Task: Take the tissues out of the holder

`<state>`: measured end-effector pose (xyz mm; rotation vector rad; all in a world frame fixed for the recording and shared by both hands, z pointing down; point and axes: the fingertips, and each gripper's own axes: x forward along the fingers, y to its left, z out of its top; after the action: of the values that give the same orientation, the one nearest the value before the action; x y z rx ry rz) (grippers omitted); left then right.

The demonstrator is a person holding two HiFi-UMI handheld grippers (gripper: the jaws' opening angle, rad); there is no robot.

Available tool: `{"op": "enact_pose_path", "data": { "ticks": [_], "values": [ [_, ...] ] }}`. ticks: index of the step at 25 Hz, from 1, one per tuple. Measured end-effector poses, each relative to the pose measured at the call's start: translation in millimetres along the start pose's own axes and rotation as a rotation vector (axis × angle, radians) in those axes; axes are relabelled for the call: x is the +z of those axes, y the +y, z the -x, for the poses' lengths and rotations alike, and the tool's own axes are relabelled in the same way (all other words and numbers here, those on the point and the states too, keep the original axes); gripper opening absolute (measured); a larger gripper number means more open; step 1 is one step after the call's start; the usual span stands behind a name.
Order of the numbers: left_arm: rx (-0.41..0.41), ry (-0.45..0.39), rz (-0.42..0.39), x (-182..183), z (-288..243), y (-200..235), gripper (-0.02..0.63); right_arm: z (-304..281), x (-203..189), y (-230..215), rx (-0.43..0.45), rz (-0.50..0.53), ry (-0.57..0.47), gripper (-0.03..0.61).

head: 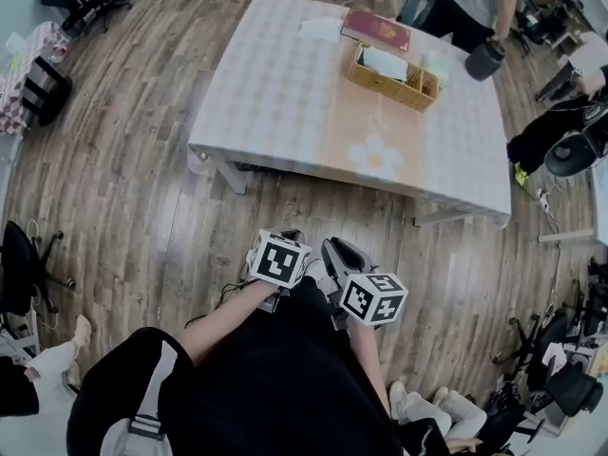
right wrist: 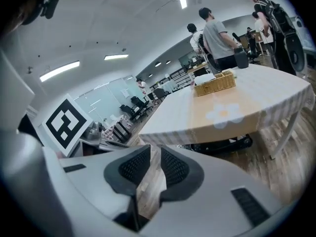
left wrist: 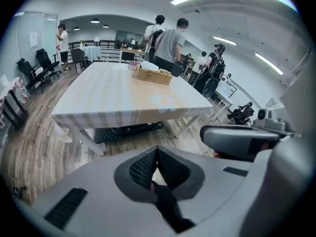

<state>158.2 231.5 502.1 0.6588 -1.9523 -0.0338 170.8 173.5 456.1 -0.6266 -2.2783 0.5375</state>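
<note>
Down by the person's lap, over the wood floor (head: 142, 207), the left gripper (left wrist: 157, 154) has its jaws shut tip to tip with nothing in them. The right gripper (right wrist: 154, 157) is just beside it, with its jaws a little bit apart and only floor showing between them. Both are well apart from the tissues (head: 384, 62), which lie in the woven holder (head: 391, 82) on the far side of the surface (head: 285, 103). The holder looks light, so I think it could lift up or slide when the tissues get pulled, unless one gripper keeps it down. A weak pinch could also tear a tissue or let it slip. A red book (head: 376, 30) lies just behind the holder and could get bumped. A person (head: 475, 3) stands at the far edge, near the holder, holding something dark. The long reach across the surface is the main thing in the way.
</note>
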Motion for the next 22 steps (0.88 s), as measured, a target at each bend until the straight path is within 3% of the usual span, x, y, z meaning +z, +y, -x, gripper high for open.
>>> {"op": "enact_pose_path", "data": {
  "ticks": [7,13,18,22],
  "values": [
    [0.071,-0.046,0.063,75,-36,-14,-0.002,-13,66,-61,0.101,0.010,0.005,0.020],
    [0.115,-0.051,0.147,105,-48,9,-0.002,-47,96,-74,0.175,0.013,0.042,0.017],
    [0.112,-0.049,0.158,132,-68,21,-0.002,-63,124,-91,0.175,0.030,0.027,0.017],
    [0.087,-0.045,0.155,170,-92,33,-0.002,-80,152,-121,0.119,0.046,0.027,0.018]
  ]
}}
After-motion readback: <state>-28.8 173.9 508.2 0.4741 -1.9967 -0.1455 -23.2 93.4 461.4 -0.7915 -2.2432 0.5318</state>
